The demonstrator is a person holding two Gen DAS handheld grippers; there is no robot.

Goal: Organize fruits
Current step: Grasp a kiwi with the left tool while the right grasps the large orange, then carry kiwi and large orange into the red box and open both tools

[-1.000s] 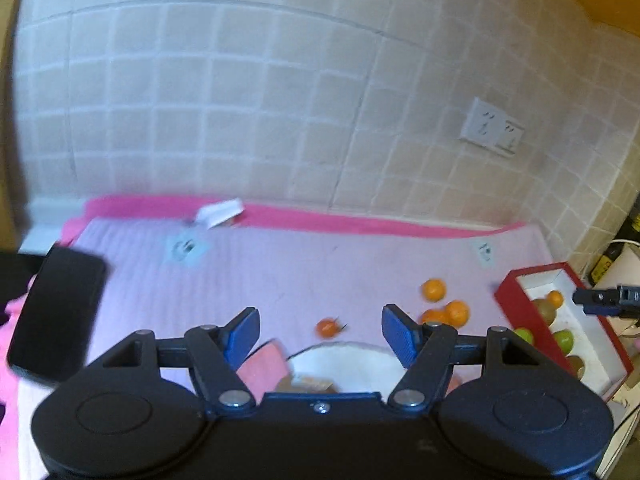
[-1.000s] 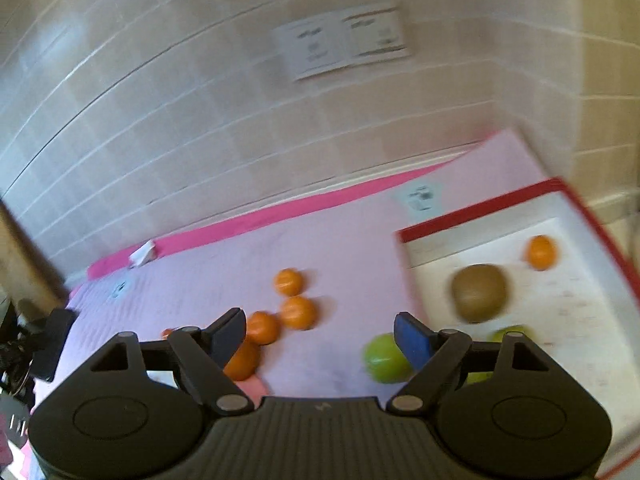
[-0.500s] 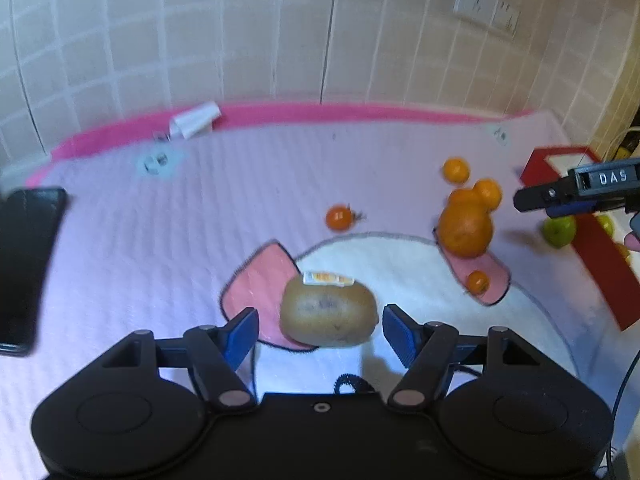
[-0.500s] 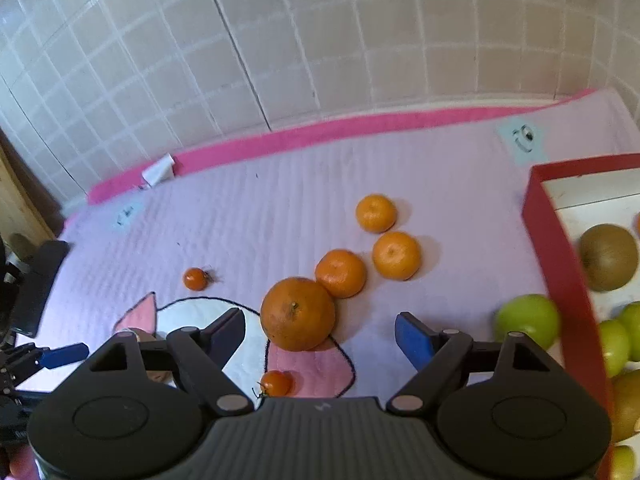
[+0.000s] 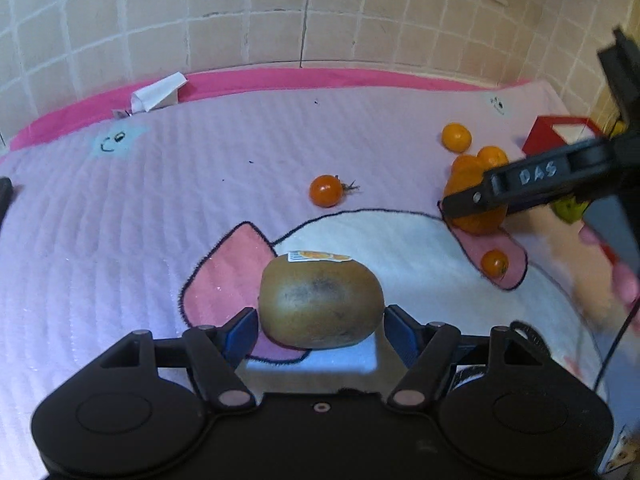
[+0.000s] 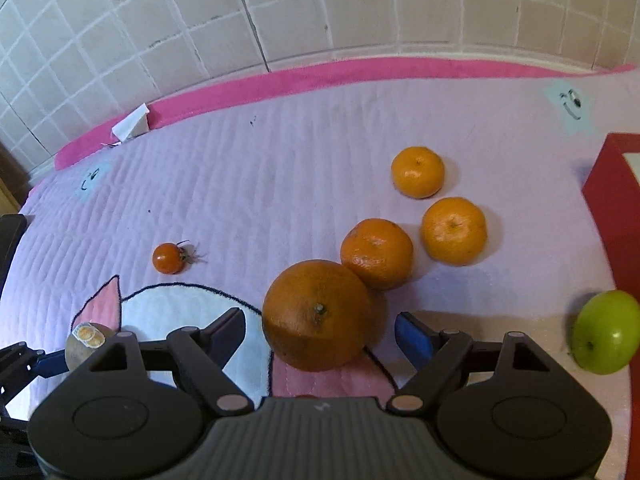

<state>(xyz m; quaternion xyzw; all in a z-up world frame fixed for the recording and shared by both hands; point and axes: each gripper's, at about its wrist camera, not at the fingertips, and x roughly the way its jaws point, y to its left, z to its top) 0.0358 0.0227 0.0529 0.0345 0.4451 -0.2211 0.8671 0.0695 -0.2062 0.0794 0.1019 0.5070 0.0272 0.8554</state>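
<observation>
Brown and fuzzy, the kiwi [image 5: 320, 306] lies on the quilted lilac mat [image 5: 160, 200], over the pink ear of a cartoon figure stitched into it. Its long axis runs crosswise between the blue pads of the left hand-held gripper [image 5: 318, 330], and its label sticker [image 5: 319, 256] faces the tiled wall. The jaws stand wide to either side of the fruit; whether the pads touch the skin cannot be told, since the kiwi's bulge covers their tips. In the right wrist view only a sliver of the kiwi shows at the lower left.

The right hand-held gripper [image 6: 320, 330] is spread wide around the large orange [image 6: 318, 314], which rests on the mat with its stem dimple turned towards the camera; clear gaps separate both pads from the peel. A mandarin [image 6: 377, 252] touches the orange on the wall side, with two more mandarins [image 6: 454, 230] [image 6: 418, 171] further back. A cherry tomato [image 6: 168, 258] sits alone nearer the mat's middle, its stalk pointing towards the mandarins. A green apple [image 6: 606, 332] lies beside the red box [image 6: 612, 200], which the frame edge cuts off. In the left wrist view a second small tomato [image 5: 495, 263] shows, and the right tool's arm hides most of the orange; a blurred hand [image 5: 600, 276] sits at the edge.
</observation>
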